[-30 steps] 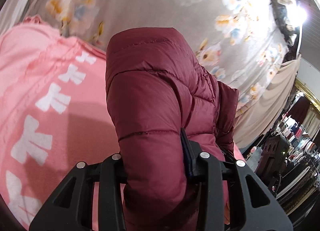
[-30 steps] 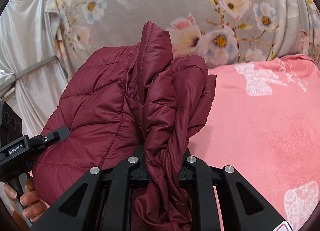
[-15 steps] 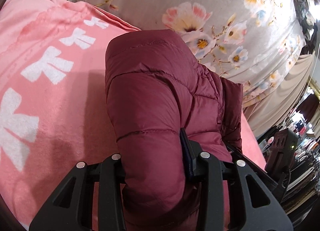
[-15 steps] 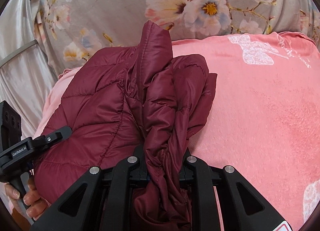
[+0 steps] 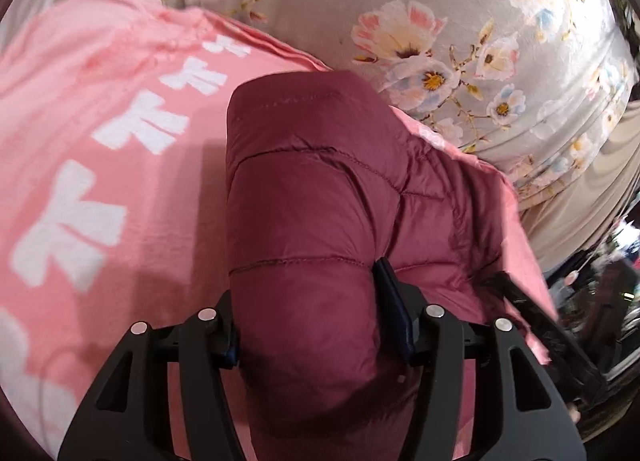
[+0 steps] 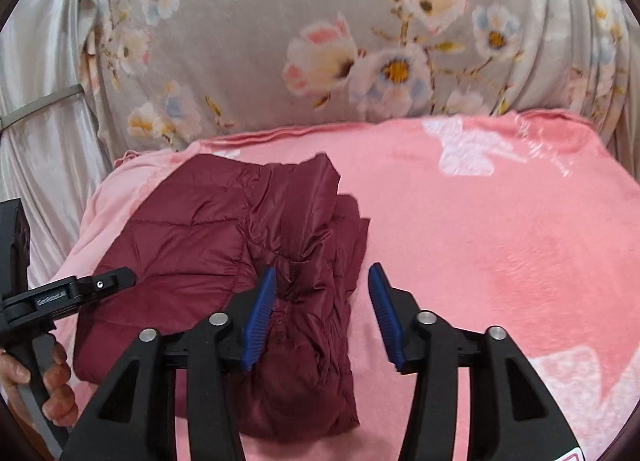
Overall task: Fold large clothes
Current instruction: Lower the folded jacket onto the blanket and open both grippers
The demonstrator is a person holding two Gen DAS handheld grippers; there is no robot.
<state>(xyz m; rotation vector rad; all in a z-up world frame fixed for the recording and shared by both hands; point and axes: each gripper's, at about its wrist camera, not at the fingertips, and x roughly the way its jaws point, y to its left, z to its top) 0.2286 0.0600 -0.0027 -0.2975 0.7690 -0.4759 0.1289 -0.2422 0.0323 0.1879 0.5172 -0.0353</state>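
**Jacket set down on the pink blanket**

The maroon puffer jacket lies bunched on the pink blanket. The right hand-held gripper is opening, pads clear of the fabric. The left hand-held gripper is also opening, a padded fold still filling its jaws.

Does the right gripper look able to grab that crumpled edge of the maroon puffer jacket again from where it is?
Probably yes. The right gripper has its jaws opening, and the maroon puffer jacket lies on the pink blanket with its crumpled edge straight ahead between the blue pads; nothing blocks it.
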